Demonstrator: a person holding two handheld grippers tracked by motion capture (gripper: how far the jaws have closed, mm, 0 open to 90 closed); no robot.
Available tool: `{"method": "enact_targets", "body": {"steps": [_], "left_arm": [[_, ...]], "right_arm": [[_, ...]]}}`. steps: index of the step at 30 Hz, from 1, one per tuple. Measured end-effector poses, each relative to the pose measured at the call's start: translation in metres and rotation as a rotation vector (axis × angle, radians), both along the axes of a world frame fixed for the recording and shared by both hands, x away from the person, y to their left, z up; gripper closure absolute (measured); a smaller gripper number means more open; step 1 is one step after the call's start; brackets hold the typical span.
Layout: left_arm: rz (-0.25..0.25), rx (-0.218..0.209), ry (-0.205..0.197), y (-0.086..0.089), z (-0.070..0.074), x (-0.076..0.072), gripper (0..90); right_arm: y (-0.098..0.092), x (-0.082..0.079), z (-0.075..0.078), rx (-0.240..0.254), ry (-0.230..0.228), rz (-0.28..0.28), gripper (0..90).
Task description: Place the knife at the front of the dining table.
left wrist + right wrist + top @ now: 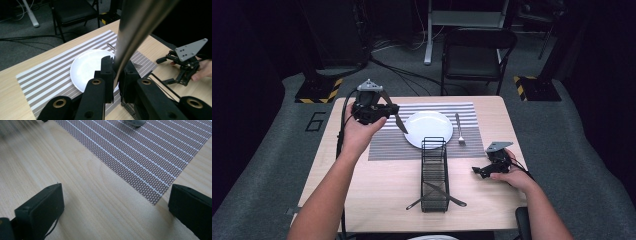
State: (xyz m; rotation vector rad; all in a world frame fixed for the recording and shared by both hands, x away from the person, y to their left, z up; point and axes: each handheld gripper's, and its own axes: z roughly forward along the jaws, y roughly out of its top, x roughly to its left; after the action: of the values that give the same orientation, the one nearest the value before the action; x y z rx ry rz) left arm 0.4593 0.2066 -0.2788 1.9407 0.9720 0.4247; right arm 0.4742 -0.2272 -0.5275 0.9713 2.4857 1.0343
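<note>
The left gripper (384, 111) holds a table knife (395, 114) clamped in its jaws just left of the white plate (428, 128), blade slanting toward its rim. Right of the plate lies a fork (459, 129); nearer, the right gripper (478, 171) rests on the desk (377, 185), jaws wide

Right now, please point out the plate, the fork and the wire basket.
plate (428, 129): high view, centre of the white dish.
fork (459, 129): high view, middle of its handle.
wire basket (434, 172): high view, its black mesh.
</note>
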Motion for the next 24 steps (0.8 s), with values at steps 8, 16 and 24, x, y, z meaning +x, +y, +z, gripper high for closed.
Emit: {"method": "enact_targets", "body": {"steps": [8, 16, 24], "left_arm": [[0.037, -0.003, 0.021, 0.014, -0.013, 0.008, 82.8], [0.082, -0.008, 0.041, 0.026, -0.027, 0.015, 82.8], [0.12, -0.004, 0.066, 0.038, -0.044, 0.021, 82.8]], "right_arm": [[0.0, 0.0, 0.0, 0.0, 0.0, 0.0, 0.0], [0.0, 0.0, 0.0, 0.0, 0.0, 0.0, 0.0], [0.0, 0.0, 0.0, 0.0, 0.0, 0.0, 0.0]]}}
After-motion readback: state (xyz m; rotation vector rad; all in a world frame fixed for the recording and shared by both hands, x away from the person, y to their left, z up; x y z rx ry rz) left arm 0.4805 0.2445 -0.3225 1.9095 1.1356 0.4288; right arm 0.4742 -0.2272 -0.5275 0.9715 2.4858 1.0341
